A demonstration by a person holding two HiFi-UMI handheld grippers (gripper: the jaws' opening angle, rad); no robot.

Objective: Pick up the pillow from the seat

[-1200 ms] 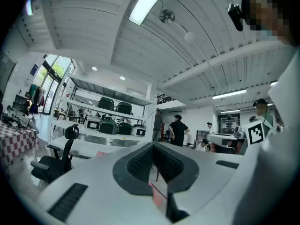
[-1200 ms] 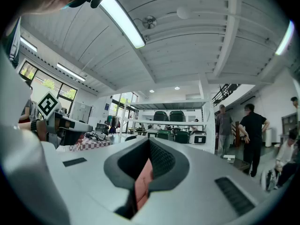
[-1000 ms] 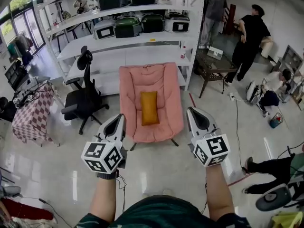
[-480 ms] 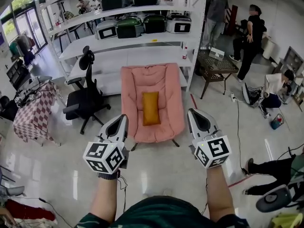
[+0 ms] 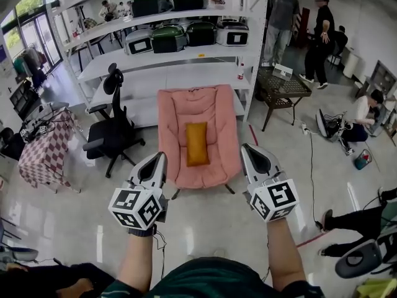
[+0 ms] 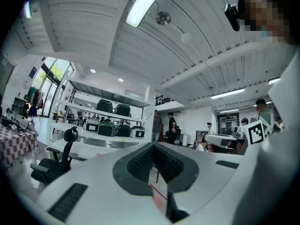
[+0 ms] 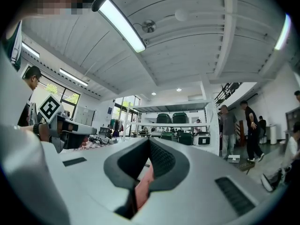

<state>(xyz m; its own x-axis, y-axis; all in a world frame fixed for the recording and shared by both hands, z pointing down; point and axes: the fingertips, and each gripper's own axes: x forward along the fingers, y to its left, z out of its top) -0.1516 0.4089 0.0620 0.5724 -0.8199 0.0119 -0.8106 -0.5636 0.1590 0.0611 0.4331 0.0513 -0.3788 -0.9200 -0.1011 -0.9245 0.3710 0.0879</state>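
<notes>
On the pink chair (image 5: 218,135), a mustard-yellow pillow (image 5: 197,143) lies lengthwise in the middle of the seat, touched by neither gripper. Nearer the camera and well apart from it, the left gripper (image 5: 159,159) and right gripper (image 5: 248,149) point toward the chair, each with its jaws pressed together on nothing (both empty). A black office chair (image 5: 111,129) stands to the left, with white shelving (image 5: 186,48) behind.

I see a pink chair (image 5: 224,143) standing on the glossy floor (image 5: 205,223), with an orange pillow (image 5: 197,143) lying lengthwise in the middle of it. Behind it a white shelf rack (image 5: 186,76) carries green and white boxes (image 5: 169,37). A black office chair (image 5: 111,135) stands on the floor to its left.
</notes>
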